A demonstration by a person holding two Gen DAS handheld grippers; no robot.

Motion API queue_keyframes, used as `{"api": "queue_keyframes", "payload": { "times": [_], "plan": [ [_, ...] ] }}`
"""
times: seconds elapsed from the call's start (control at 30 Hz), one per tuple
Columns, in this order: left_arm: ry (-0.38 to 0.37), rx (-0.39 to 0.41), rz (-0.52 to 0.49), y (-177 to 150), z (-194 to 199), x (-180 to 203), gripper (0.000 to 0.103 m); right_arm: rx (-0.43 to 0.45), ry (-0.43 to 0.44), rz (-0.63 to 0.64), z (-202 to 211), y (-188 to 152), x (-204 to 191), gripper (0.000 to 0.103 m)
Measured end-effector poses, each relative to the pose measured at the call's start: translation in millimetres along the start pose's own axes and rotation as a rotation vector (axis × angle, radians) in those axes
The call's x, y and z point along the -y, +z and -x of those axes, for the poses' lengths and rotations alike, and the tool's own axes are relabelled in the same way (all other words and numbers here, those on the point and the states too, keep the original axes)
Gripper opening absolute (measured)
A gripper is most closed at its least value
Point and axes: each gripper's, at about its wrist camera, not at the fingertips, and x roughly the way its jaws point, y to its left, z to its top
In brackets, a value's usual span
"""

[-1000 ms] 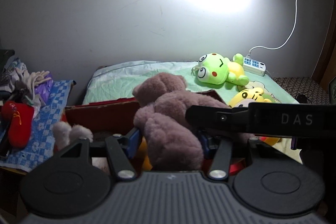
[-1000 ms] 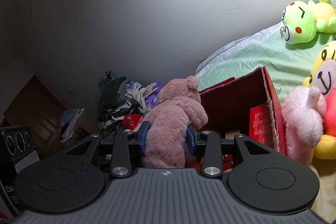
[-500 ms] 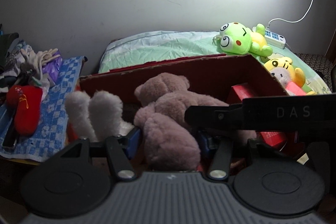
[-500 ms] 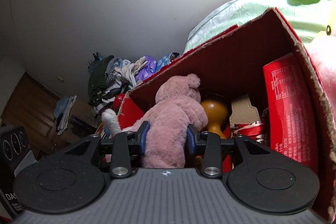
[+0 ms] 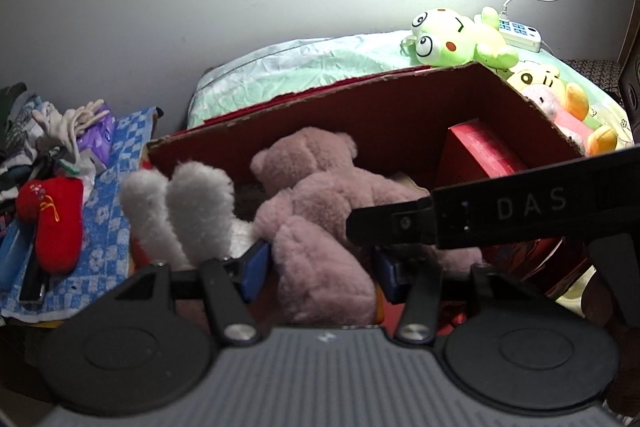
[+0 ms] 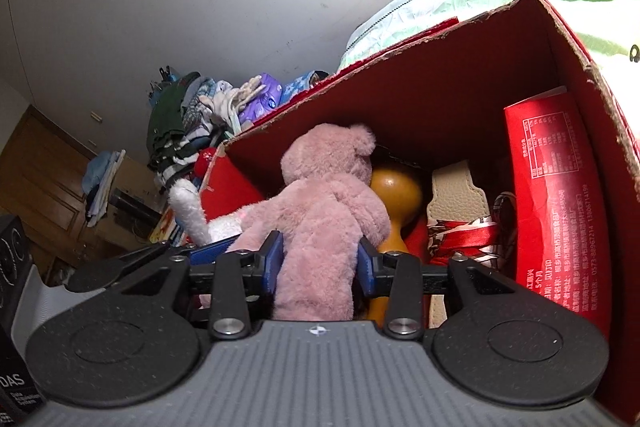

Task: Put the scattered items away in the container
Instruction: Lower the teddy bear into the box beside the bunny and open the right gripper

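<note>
Plain grey wall behind everything, lit by a bright lamp glare up top, with a bed (image 5: 304, 67) in pale green sheets running along it. On the bed sits a red cardboard box (image 5: 400, 99), open at the top, and that's where the action is.

Both grippers are clamped on the same pink teddy bear (image 6: 320, 211). The right gripper (image 6: 320, 263) has its blue fingers (image 6: 274, 261) squeezed narrow around the bear's lower body, and the left gripper (image 5: 318, 267) is pinching a leg of it between its own blue pads. The bear is upright and down inside the box, facing the far wall of it.

Already in the box: a white plush (image 5: 180, 211) with two long fuzzy ears sticking up beside the bear, a wooden gourd-looking thing (image 6: 394, 195) just behind it, a red packet (image 6: 556, 203) leaning against the right wall, and something shiny red and white (can't tell what).

Out on the bed past the box are a green frog plush (image 5: 452, 39) and a yellow plush (image 5: 560, 95). Clothes are piled off to the left.
</note>
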Motion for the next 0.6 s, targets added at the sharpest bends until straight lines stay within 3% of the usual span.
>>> {"api": "queue_keyframes", "payload": {
  "times": [0.4, 0.6],
  "plan": [
    [-0.015, -0.053, -0.042, 0, -7, 4, 0.053, -0.091, -0.097, 0.054, -10, 3, -6, 0.048],
    [-0.025, -0.029, -0.046, 1, 6, 2, 0.055, -0.058, -0.071, 0.089, 5, 10, -11, 0.050]
  ]
}}
